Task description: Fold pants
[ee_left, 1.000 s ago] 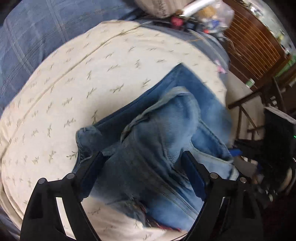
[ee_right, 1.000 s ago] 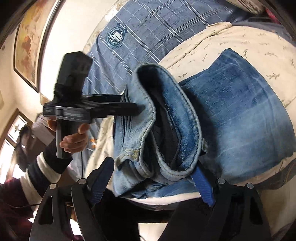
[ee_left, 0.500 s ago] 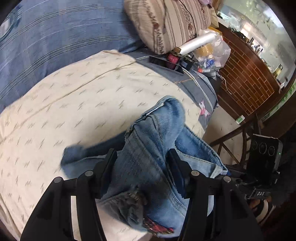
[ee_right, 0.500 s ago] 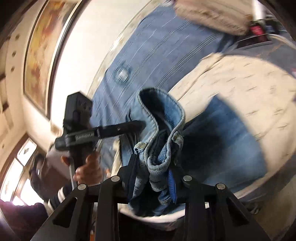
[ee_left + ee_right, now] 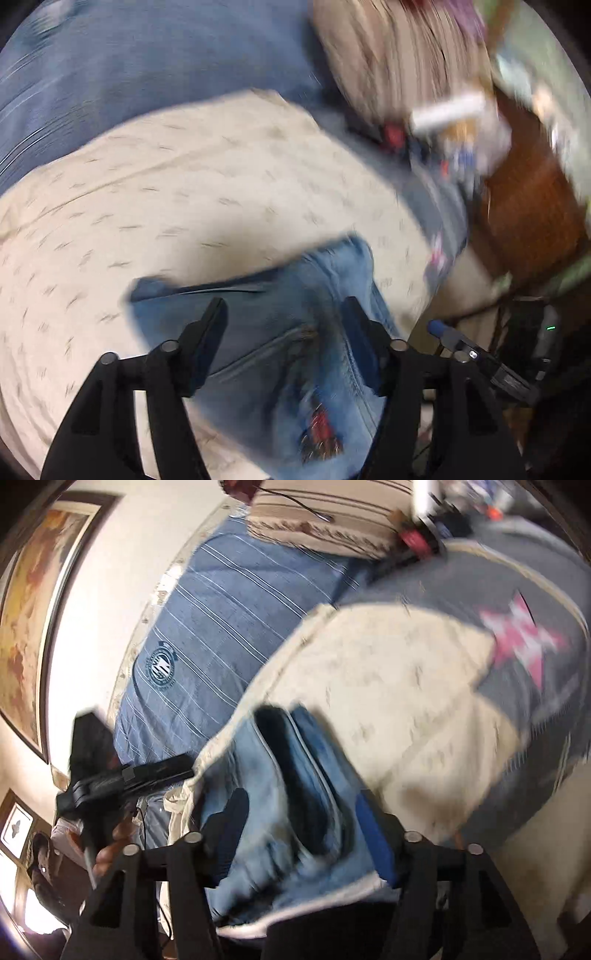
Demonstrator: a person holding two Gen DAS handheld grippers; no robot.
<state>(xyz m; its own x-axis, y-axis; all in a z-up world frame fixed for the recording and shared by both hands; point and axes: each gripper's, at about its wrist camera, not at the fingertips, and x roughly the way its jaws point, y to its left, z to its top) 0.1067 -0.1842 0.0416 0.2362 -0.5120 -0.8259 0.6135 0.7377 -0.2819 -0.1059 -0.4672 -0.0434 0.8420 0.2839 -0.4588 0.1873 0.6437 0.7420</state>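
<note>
The blue denim pants (image 5: 280,332) lie bunched and folded on a cream patterned blanket (image 5: 166,206) at the bed's near edge. They also show in the right wrist view (image 5: 295,805). My left gripper (image 5: 284,314) stands open over the denim, jaws apart on either side of a seam. My right gripper (image 5: 303,808) is open too, its jaws on either side of the folded waistband, not pinching it. The left gripper (image 5: 159,771) shows in the right wrist view at the pants' left side. Both views are motion-blurred.
A blue striped bedspread (image 5: 229,620) lies behind the blanket. A striped pillow (image 5: 402,51) and a cluttered plastic bag (image 5: 465,136) sit at the far end. A wooden cabinet (image 5: 528,214) stands beside the bed. A framed picture (image 5: 33,602) hangs on the wall.
Both grippers had shut on the pants half a second ago and have since opened. The pants have dropped flatter onto the blanket, and both cameras are pulling back.
</note>
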